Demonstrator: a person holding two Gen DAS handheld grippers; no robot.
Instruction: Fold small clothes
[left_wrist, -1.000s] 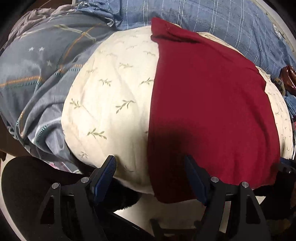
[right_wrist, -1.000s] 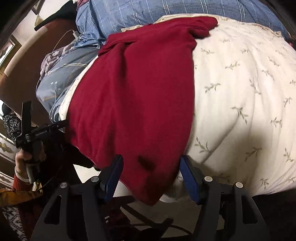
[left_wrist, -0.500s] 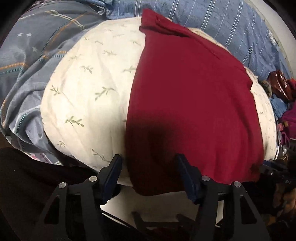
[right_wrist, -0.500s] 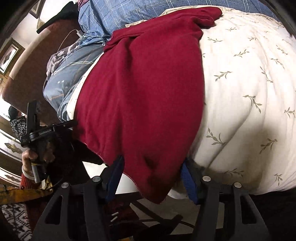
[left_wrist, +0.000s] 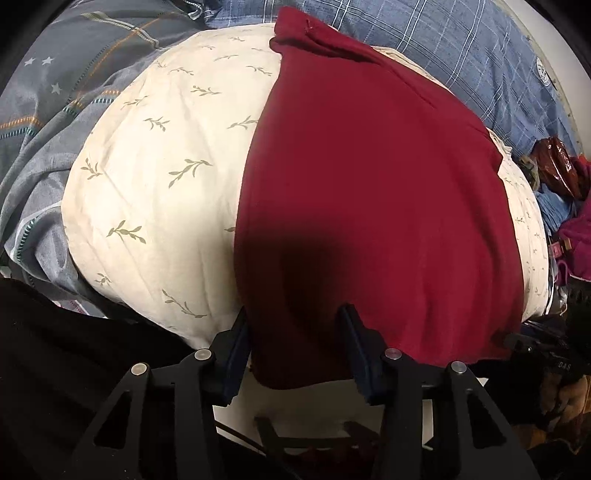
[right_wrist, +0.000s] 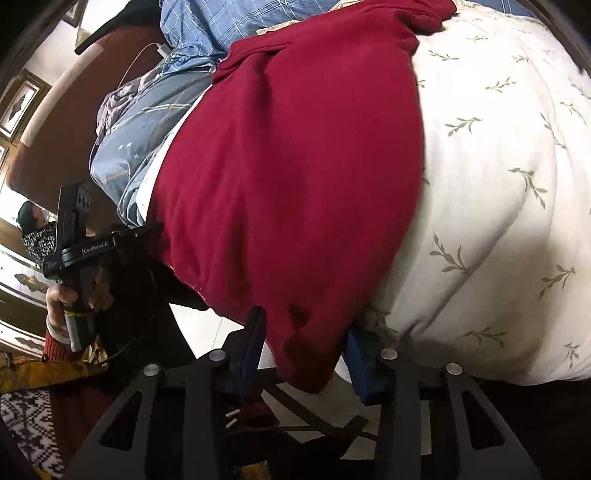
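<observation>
A dark red garment (left_wrist: 369, 192) lies spread flat on a cream pillow with a leaf print (left_wrist: 159, 177). Its near hem hangs over the pillow's front edge. My left gripper (left_wrist: 295, 343) is open, its jaws on either side of the hem's left corner. My right gripper (right_wrist: 303, 343) is open, its jaws on either side of the hem's right corner (right_wrist: 306, 332). The garment (right_wrist: 295, 166) fills the middle of the right wrist view. The left gripper's body (right_wrist: 85, 251), held in a hand, shows at the left of that view.
Blue plaid bedding (left_wrist: 443, 48) lies behind the pillow and grey star-print bedding (left_wrist: 48, 103) to its left. Clutter in red and magenta (left_wrist: 565, 192) sits at the right. A dark wooden headboard (right_wrist: 55, 122) and white floor (right_wrist: 207, 332) show in the right wrist view.
Both grippers have moved forward onto the garment's near hem, so the hem corners now sit between the jaws. The jaw gaps have narrowed a little.
</observation>
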